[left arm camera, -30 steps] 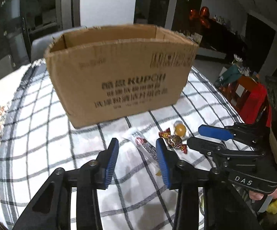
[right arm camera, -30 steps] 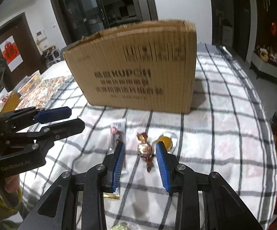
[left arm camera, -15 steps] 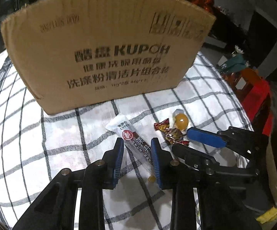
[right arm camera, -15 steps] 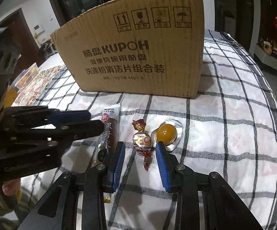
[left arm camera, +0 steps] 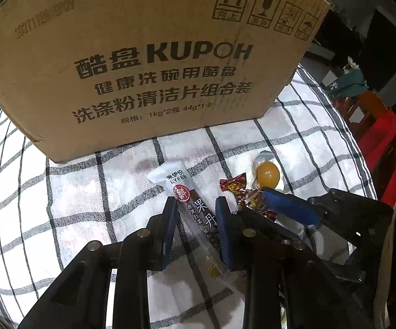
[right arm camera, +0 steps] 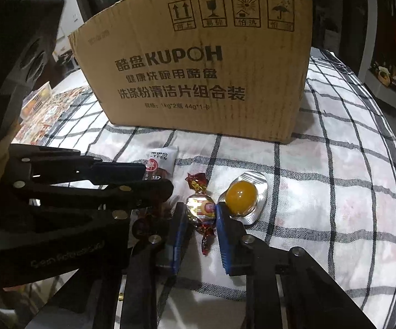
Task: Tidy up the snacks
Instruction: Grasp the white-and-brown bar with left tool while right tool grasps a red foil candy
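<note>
I see three snacks lying flat on the checked tablecloth (right arm camera: pixel 321 197), in a row just in front of the KUPOH cardboard box (right arm camera: pixel 198 63). The long fruit-leather stick (left arm camera: pixel 198 213) has a white top end with a red round mark and a clear, dark lower part; it runs slantwise, top end toward the box. Beside it lies the twist-wrapped candy (right arm camera: pixel 200 205), shiny red and gold. Next to that sits the orange jelly ball (right arm camera: pixel 242 196) in its silver blister.

On the desk (right arm camera: pixel 335 192), before the box (right arm camera: pixel 198 68): snack stick (left arm camera: pixel 198 213) left, wrapped candy (right arm camera: pixel 200 205) middle, jelly cup (right arm camera: pixel 243 194) right.
</note>
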`<state>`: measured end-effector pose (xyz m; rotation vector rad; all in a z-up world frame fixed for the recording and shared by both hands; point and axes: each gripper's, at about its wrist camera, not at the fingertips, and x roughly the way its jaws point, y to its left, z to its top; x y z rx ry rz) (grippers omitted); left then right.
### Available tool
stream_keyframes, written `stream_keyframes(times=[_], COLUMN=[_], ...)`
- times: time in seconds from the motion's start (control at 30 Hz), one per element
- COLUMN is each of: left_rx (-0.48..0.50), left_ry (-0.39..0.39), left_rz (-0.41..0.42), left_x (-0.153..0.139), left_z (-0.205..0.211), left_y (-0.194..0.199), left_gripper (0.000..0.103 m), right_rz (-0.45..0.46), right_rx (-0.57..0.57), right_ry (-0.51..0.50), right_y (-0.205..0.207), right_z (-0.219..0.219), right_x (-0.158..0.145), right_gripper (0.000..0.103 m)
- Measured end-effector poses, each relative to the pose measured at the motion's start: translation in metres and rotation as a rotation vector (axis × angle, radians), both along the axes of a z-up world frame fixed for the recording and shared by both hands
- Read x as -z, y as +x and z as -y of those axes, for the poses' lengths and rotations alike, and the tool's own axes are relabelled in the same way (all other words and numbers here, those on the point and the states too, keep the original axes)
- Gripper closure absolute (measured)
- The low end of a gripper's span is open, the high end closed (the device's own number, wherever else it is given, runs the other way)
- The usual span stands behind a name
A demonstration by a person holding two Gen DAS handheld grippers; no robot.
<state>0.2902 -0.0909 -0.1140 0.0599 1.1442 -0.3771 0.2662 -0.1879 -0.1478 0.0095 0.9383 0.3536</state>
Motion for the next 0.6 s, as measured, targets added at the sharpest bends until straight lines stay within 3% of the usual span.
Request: stream_keyframes(times=[0.37,0.6], left_rx=[0.006,0.009], left_ry=[-0.030,-0.047], left_rz=[0.029,0.073], left_x=[-0.009,-0.023], left_z=[0.001,-0.005], left_y=[-0.003,-0.019], left_gripper=[0.085,0.087], right_rz=[0.005,0.027], right_rx=[0.037,0.052], right_ry=[0.026,0.046], right_y=[-0.004,-0.011], right_z=[0.008,0.010], right_x=[-0.004,-0.015], right_gripper=[0.080,0.080])
